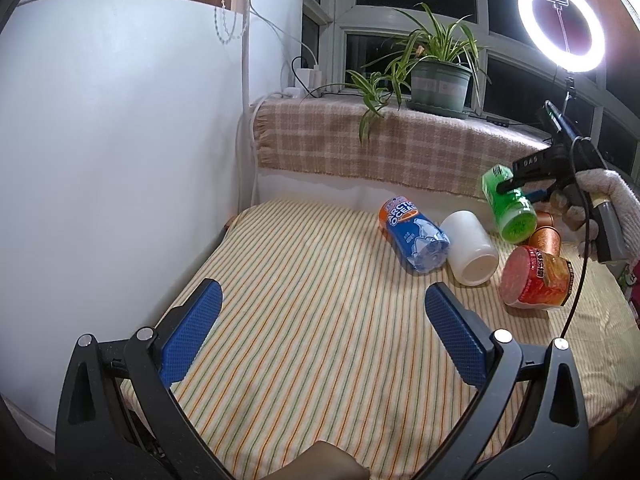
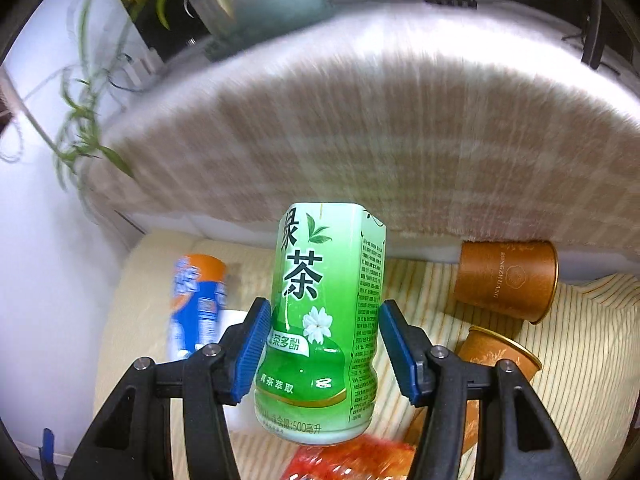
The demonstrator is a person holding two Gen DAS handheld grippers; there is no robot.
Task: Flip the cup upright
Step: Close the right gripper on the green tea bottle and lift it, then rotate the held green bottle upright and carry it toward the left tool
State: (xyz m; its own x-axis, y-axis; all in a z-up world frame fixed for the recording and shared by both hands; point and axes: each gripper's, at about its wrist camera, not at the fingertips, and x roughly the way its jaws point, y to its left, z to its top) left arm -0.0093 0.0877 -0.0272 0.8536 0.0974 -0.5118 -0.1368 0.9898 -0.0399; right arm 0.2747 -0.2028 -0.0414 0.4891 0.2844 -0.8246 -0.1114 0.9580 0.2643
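Striped cloth (image 1: 320,320) is covering the table, running back to a plaid-draped windowsill (image 1: 380,148) with one potted plant (image 1: 440,80) and one ring light (image 1: 561,26).

Right tongs (image 2: 322,330) are gripping the green tea cup (image 2: 320,320) across its lower body, holding it off the table and tilted, its open end pointing down toward the cloth in the left wrist view (image 1: 510,208). Left tongs (image 1: 324,328) are hanging wide and holding nothing, low over the near cloth.

Risks, as I judge them: the smooth wrapper could be slipping between the pads during rotation; the cup is hanging over a crowded cluster, so setting it down there could be knocking neighbours or landing it on one and toppling.

Count of cups: six. One green, held; one blue-orange (image 1: 414,236), one white (image 1: 472,248), one red (image 1: 534,278), two copper-brown (image 2: 508,280) (image 2: 500,356), all lying on their sides.
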